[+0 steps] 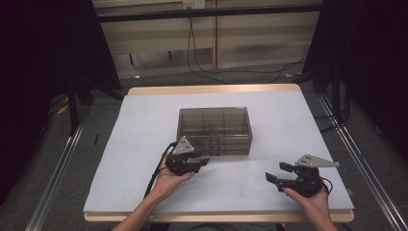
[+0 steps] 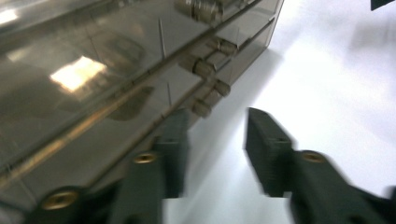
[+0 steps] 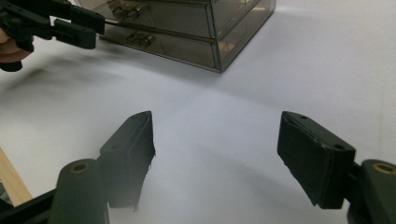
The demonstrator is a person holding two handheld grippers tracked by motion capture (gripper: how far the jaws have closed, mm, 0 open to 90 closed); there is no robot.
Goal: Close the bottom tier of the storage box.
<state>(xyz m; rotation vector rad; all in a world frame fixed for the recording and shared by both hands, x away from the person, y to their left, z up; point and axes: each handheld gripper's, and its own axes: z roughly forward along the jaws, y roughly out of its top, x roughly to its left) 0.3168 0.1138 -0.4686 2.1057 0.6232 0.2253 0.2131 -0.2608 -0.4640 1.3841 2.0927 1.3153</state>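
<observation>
A smoky, see-through drawer box [image 1: 214, 127] stands at the middle of the white table top [image 1: 144, 125]. Its front has stacked drawers with small knobs [image 2: 204, 69]. My left gripper [image 1: 201, 162] is open just in front of the box's lower left corner, jaws pointing right along the front, nothing between them. In the left gripper view the gripper [image 2: 218, 140] sits right by the lowest drawer [image 2: 140, 107]. My right gripper [image 1: 278, 172] rests near the front right of the table, jaws wide open and empty. The right gripper view has that gripper [image 3: 217, 140] aimed at the box [image 3: 187, 21], with the left gripper [image 3: 77, 22] at upper left.
The table's wooden front edge [image 1: 216, 216] lies just behind both hands. Dark curtains [image 1: 43, 57] flank the table, metal rails [image 1: 57, 168] run along the floor on each side, and cables [image 1: 231, 72] lie on the floor beyond the far edge.
</observation>
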